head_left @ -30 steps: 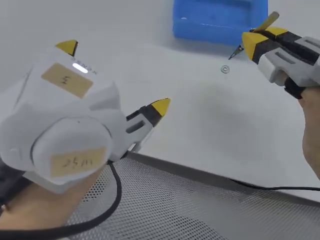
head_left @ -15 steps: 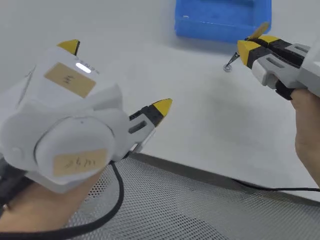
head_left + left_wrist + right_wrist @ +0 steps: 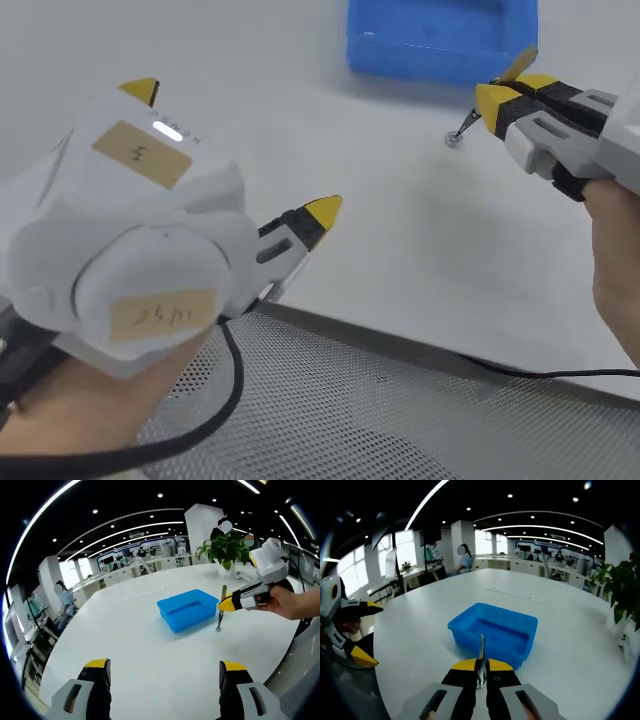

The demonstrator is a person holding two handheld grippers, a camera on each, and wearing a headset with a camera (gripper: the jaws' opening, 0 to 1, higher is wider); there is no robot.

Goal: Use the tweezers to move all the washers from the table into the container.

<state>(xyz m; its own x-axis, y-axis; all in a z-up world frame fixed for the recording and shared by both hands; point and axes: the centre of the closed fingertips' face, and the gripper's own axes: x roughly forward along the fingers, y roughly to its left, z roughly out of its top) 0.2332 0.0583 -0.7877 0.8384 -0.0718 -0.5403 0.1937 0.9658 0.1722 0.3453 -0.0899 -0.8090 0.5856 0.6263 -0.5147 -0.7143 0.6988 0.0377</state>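
Right gripper [image 3: 497,100], clamped on thin metal tweezers [image 3: 466,124], tips at the small silver washer [image 3: 453,140]: it needs a square pinch before lifting.

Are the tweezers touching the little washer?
Cannot tell. In the head view the tip of the tweezers sits right at the washer, but it is too small there to see contact or a gap.

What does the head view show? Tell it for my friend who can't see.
The right gripper holds tweezers, tips at a small washer on the white table, near a blue container. The left gripper is open, close to the camera.
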